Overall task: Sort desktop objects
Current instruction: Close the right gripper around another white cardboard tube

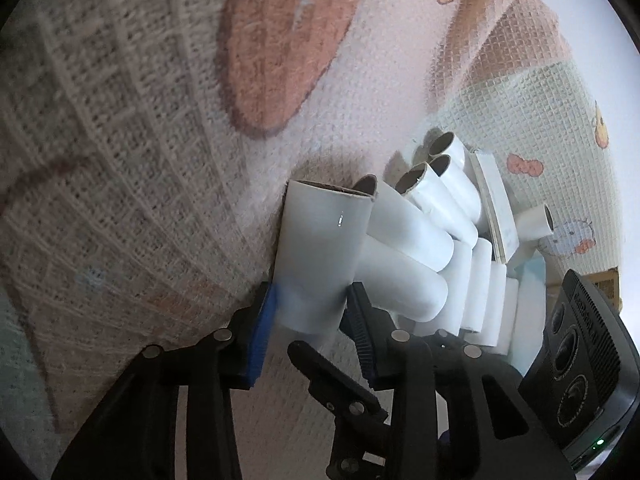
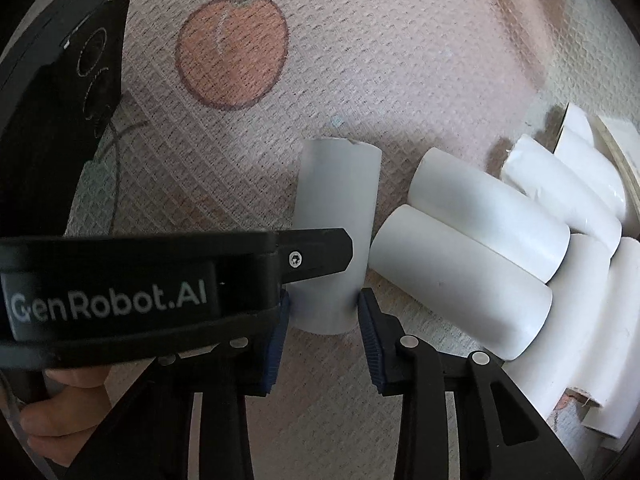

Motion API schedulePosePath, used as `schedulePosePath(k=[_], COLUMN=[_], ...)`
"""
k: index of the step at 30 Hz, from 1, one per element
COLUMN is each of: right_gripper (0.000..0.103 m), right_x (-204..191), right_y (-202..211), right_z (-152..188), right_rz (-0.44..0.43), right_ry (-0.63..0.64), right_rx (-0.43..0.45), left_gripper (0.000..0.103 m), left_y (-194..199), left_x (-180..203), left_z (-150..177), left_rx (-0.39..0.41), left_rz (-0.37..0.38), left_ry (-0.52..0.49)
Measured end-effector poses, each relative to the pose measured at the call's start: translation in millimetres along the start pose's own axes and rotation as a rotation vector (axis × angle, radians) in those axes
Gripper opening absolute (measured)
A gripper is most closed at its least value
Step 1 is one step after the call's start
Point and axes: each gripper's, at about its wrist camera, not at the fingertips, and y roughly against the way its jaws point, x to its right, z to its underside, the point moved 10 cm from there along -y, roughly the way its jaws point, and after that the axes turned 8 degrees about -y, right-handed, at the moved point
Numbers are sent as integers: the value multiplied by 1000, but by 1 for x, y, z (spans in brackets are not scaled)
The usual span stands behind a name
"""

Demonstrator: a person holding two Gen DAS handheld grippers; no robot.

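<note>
1. Pointing steeply down at a woven cloth (image 1: pixel 380 60) printed with orange fruit, both hand-held grippers meet at the same white tube (image 1: pixel 320 240).
2. In the left wrist view, the left gripper (image 1: pixel 310 312) has its 2 blue-padded fingers (image 1: pixel 264 320) on either side of the tube's near end, at a middling width; the pads look to touch the tube, though blur there makes a firm grip hard to confirm.
3. In the right wrist view, the right gripper (image 2: pixel 322 312) brackets the near end of the same white tube (image 2: pixel 336 216), jaws set at medium width and close against its sides; the left gripper's body crosses in front from the left and partly hides the left pad.
4. A hand (image 2: pixel 60 412) shows at the lower left of that view, wrapped around the left gripper's handle.
5. The tube lies on the cloth, just left of a pile of white tubes (image 2: pixel 480 240) heaped side by side, some stacked on others.
6. Farther back in the pile, a flat white board (image 1: pixel 496 212) leans among the tubes.
</note>
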Motion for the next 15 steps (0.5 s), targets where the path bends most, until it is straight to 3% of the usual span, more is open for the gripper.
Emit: schedulePosePath(k=[2, 3, 4, 6, 7, 9, 13, 14, 15], right_gripper=[32, 32, 32, 32, 32, 32, 32, 32, 32], right_x=[-1, -5, -9, -20, -24, -22, -5, -1, 2], right_y=[7, 13, 16, 22, 23, 25, 26, 26, 24], right_z=[-1, -3, -4, -5, -5, -5, -2, -1, 0], right_rz=[16, 5, -9, -18, -11, 31, 73, 60, 50], right_ry=[-1, -1, 5, 49, 73, 85, 43, 21, 5], right_rx=[37, 63, 73, 73, 78, 73, 97, 93, 84], left_gripper=[31, 17, 9, 8, 8, 8, 8, 8, 14], left_y=[4, 7, 12, 20, 20, 20, 30, 31, 29], left_x=[1, 1, 3, 11, 17, 17, 0, -4, -6], left_z=[1, 2, 1, -1, 0, 0, -8, -10, -12], left_rx=[1, 5, 13, 32, 17, 11, 98, 114, 120], left_rz=[6, 4, 5, 62, 137, 166, -23, -46, -38], left_ry=[-2, -6, -16, -32, -17, 21, -28, -34, -30])
